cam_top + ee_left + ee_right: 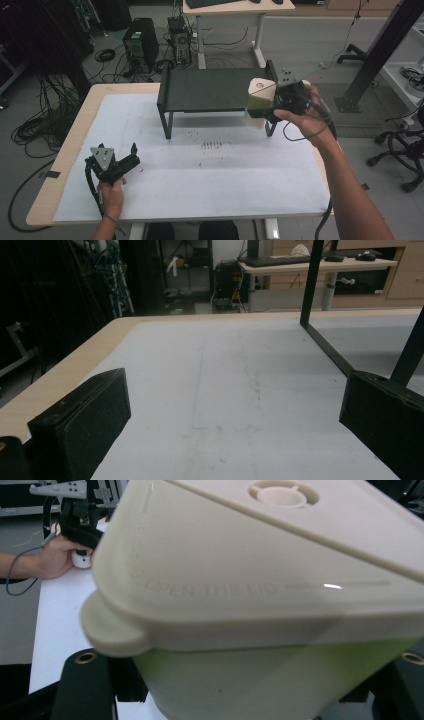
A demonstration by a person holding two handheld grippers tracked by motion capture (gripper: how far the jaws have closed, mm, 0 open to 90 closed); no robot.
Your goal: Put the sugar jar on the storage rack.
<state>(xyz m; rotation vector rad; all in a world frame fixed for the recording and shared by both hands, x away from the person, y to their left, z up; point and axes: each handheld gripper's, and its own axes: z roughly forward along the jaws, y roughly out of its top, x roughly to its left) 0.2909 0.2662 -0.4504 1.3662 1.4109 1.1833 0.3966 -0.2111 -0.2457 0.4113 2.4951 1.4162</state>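
From the high view, my right gripper (267, 111) pinches a lidded green container (259, 100) and holds it in the air at the right end of the black shelf rack (205, 90), probably to set it on top, while my left gripper (126, 161) rests on the white table (210, 175) well in front of the rack's left end. In the left gripper view its jaws stand spread with nothing between them, idle, the rack's left leg (320, 337) ahead. In the right gripper view, the container's cream lid (280, 565) sits close to the lens, its green body (260, 680) clamped between the jaws.
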